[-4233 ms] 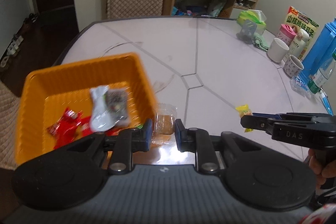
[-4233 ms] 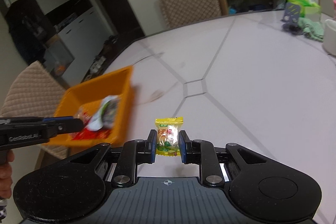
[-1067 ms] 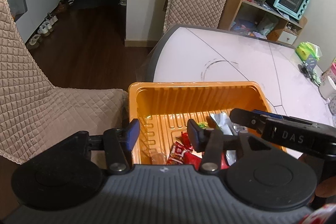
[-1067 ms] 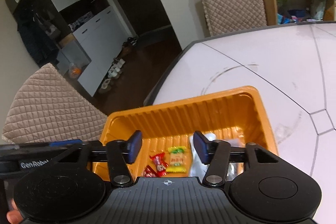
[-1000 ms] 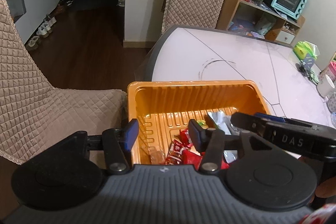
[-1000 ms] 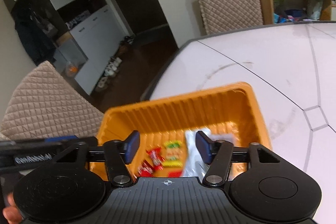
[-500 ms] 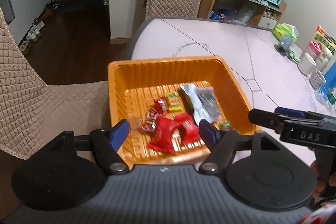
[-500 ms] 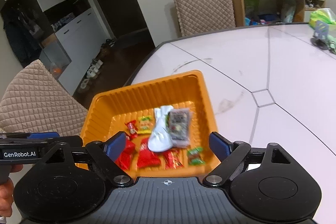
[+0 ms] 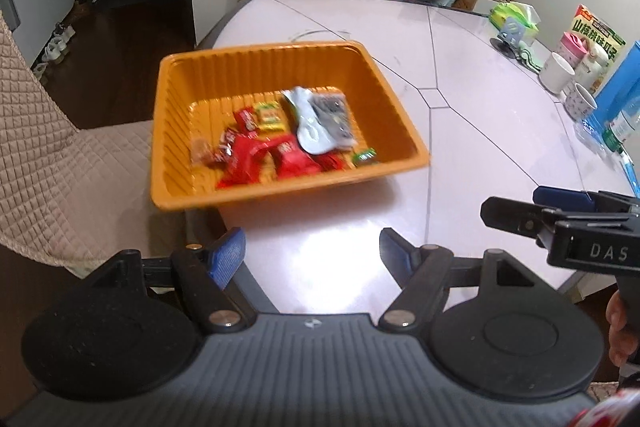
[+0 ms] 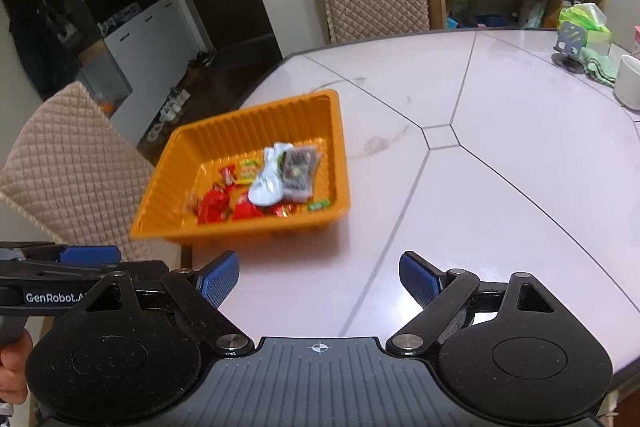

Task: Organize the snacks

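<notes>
Motion blur is smearing the snack wrappers in both views, so their print is not readable and the small red packets [image 9: 256,155] are running together into a heap that cannot be counted surely. A clear-wrapped piece at the heap's left edge is barely showing. The person's hands are cut off at the frame edges: only a bit of the right hand [image 9: 618,331] and of the left hand [image 10: 14,367] is showing.

The orange tray [image 9: 176,131] is sitting on the pale surface [image 9: 480,131] near its rounded edge, beside a quilted chair [image 10: 76,151]. Both claws are hanging in front of the tray, well apart from it, above bare surface. The left claw [image 9: 312,253] is standing with its blue pads spread wide and nothing between them. The right claw [image 10: 318,277] is likewise gaping wide and carrying nothing.

Inside the tray, these are lying together on the floor of the single compartment: one white pouch [image 10: 266,183], one dark grey packet [image 10: 298,169] touching it, one yellow-green candy [image 9: 270,115], one small green candy [image 9: 364,157] near the tray's front wall, and the several red packets.

Two quilted chairs are showing, and two white mugs [image 9: 556,73] are standing at the far right.
</notes>
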A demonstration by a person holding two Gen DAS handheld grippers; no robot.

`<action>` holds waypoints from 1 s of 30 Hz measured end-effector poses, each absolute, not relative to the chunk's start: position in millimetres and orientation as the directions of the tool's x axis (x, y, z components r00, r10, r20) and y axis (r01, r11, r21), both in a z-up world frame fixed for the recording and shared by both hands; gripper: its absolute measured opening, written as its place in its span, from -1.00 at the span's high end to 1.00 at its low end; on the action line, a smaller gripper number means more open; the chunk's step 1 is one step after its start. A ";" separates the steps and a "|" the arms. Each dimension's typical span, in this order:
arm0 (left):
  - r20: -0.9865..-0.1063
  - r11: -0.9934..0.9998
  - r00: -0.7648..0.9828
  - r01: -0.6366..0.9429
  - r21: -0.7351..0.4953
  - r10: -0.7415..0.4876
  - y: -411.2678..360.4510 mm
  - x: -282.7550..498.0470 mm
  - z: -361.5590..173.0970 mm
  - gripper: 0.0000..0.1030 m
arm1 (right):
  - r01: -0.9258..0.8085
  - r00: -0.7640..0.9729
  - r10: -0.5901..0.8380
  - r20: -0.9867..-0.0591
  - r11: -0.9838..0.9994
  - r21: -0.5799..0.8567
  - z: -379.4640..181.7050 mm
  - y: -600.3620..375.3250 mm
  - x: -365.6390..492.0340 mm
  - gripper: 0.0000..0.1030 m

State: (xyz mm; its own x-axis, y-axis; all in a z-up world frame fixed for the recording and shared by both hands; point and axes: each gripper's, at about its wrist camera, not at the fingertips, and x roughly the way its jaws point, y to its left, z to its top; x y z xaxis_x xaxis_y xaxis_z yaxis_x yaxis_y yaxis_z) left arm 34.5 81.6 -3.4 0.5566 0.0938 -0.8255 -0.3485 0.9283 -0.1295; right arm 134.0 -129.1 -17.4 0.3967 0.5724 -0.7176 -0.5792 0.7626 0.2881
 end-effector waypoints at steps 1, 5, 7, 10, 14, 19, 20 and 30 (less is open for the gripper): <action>-0.826 0.927 0.555 -0.353 -0.128 0.097 75.4 32.1 -2.9 -0.39 | -0.583 0.393 0.571 -0.721 0.761 0.285 -18.2 -134.2 131.9 -0.69; -0.825 0.924 0.555 -0.361 -0.125 0.105 50.6 22.3 1.3 -0.39 | -0.593 0.383 0.567 -0.730 0.756 0.277 -20.3 -155.7 122.3 -0.68; -0.824 0.924 0.556 -0.363 -0.123 0.110 38.5 17.6 3.4 -0.40 | -0.594 0.379 0.566 -0.732 0.756 0.276 -20.5 -166.7 118.0 -0.68; -0.824 0.921 0.555 -0.371 -0.121 0.115 22.1 10.9 5.4 -0.40 | -0.594 0.374 0.560 -0.739 0.757 0.273 -21.0 -180.7 113.4 -0.69; -0.824 0.918 0.552 -0.380 -0.113 0.127 4.4 2.8 6.9 -0.40 | -0.597 0.363 0.562 -0.743 0.752 0.277 -21.5 -196.4 108.2 -0.69; -0.821 0.921 0.557 -0.374 -0.110 0.128 -15.2 -2.5 9.1 -0.40 | -0.603 0.356 0.566 -0.744 0.747 0.280 -22.6 -214.2 102.6 -0.68; -0.821 0.922 0.556 -0.373 -0.109 0.127 -19.2 -2.8 9.0 -0.40 | -0.602 0.355 0.566 -0.744 0.747 0.281 -23.0 -216.5 102.0 -0.69; -0.816 0.928 0.563 -0.360 -0.101 0.130 -43.6 -2.7 10.1 -0.40 | -0.599 0.355 0.570 -0.741 0.747 0.288 -24.5 -239.2 101.1 -0.68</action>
State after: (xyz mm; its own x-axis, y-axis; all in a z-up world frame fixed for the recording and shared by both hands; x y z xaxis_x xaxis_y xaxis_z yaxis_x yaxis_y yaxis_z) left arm -2.7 -43.6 10.1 0.5630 0.1295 -0.8163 -0.3597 0.9276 -0.1009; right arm 101.1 -239.2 -24.5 0.3550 0.5704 -0.7407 -0.5990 0.7471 0.2882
